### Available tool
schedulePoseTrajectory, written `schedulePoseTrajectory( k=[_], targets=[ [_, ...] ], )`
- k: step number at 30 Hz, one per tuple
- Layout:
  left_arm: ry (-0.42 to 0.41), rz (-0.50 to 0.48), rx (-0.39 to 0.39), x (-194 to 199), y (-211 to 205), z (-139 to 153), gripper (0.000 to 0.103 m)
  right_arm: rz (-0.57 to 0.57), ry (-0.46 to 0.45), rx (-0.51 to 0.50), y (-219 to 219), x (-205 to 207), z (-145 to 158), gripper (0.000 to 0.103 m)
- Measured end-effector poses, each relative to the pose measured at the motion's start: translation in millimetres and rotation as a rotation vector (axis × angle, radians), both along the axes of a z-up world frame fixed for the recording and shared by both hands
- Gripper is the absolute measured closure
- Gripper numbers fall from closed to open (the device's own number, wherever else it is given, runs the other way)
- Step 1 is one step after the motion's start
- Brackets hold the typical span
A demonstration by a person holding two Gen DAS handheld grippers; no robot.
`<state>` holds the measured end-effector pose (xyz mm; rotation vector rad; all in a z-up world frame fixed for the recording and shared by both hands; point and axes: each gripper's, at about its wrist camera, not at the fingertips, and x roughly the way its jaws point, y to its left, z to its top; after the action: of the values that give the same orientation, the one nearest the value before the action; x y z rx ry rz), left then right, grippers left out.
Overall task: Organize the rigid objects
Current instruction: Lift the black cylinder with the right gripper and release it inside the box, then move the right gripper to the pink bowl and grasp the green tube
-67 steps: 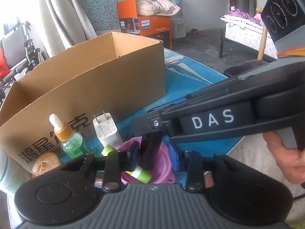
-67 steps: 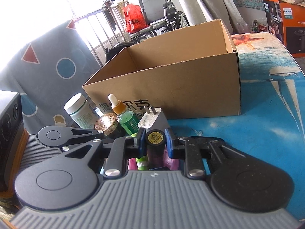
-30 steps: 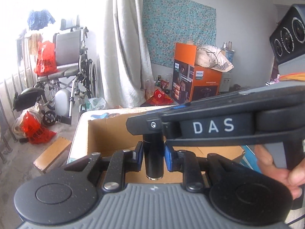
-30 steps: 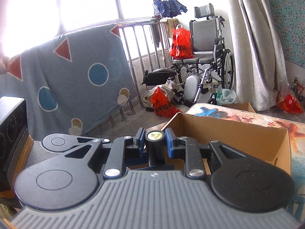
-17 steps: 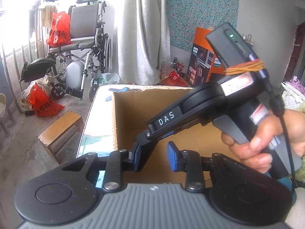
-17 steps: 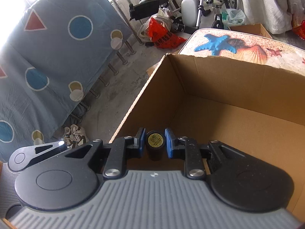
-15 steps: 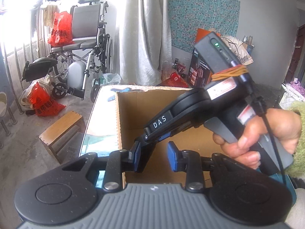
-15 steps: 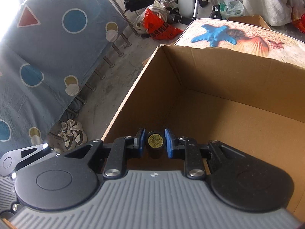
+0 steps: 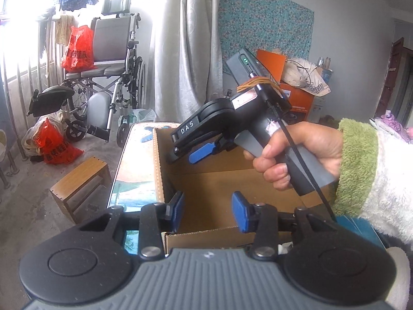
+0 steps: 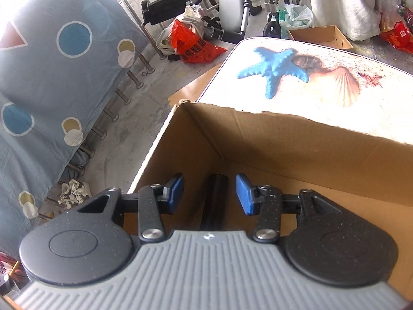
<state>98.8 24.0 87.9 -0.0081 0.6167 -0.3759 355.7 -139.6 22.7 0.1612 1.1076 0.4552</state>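
Note:
An open cardboard box [image 10: 284,142] stands on a table with a sea-themed top [image 10: 273,69]. My right gripper [image 10: 209,195] points down into the box's near left corner and its jaws are opening. A black cylinder [image 10: 215,199] sits between its blue pads [image 10: 244,196], touching neither. In the left wrist view a hand in a green-cuffed sleeve [image 9: 304,152] holds the right gripper [image 9: 185,155] over the box [image 9: 160,168]; the cylinder is hidden there. My left gripper [image 9: 209,211] hovers over the box's near edge, its jaws opening with nothing between them.
A wheelchair [image 9: 108,51], red bags [image 9: 51,144] and a low wooden stool [image 9: 80,180] stand on the floor to the left of the table. A blue patterned cloth [image 10: 51,77] hangs over a railing. An orange carton [image 9: 296,98] sits behind the table.
Both grippers held the black cylinder a second ago. The left one let go first and drew back. The right one dipped into the box and has now opened off the cylinder.

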Motion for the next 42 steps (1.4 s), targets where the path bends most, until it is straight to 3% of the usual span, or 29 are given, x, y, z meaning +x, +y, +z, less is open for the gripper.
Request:
schedulePoseTrajectory(
  k=[5,9,12,15,18,23,29,42],
  targets=[
    [-0.031,-0.087,-0.016,-28,-8,6,0.057,-0.023,-0.080,0.076,-36,-63,54,0.059],
    [-0.027,-0.173,-0.014,-47,-21,0,0.056,-0.026,-0.199,0.125,-73,-146,106,0.059],
    [0.011,-0.232,-0.012,-58,-34,-12,0.056,-0.038,-0.259,0.147,-101,-206,121,0.059],
    [0.075,-0.280,0.003,-65,-51,-35,0.056,-0.073,-0.255,0.178,-126,-260,108,0.059],
    [0.145,-0.309,0.025,-66,-69,-63,0.056,-0.112,-0.224,0.184,-139,-301,75,0.060],
    [0.213,-0.314,0.091,-69,-95,-104,0.062,-0.150,-0.159,0.152,-136,-336,14,0.066],
    [0.224,-0.296,0.105,-58,-105,-117,0.066,-0.150,-0.138,0.109,-129,-336,-17,0.074],
    [0.267,-0.280,0.116,-45,-124,-126,0.076,-0.155,-0.067,0.160,-130,-307,-37,0.086]
  ],
)
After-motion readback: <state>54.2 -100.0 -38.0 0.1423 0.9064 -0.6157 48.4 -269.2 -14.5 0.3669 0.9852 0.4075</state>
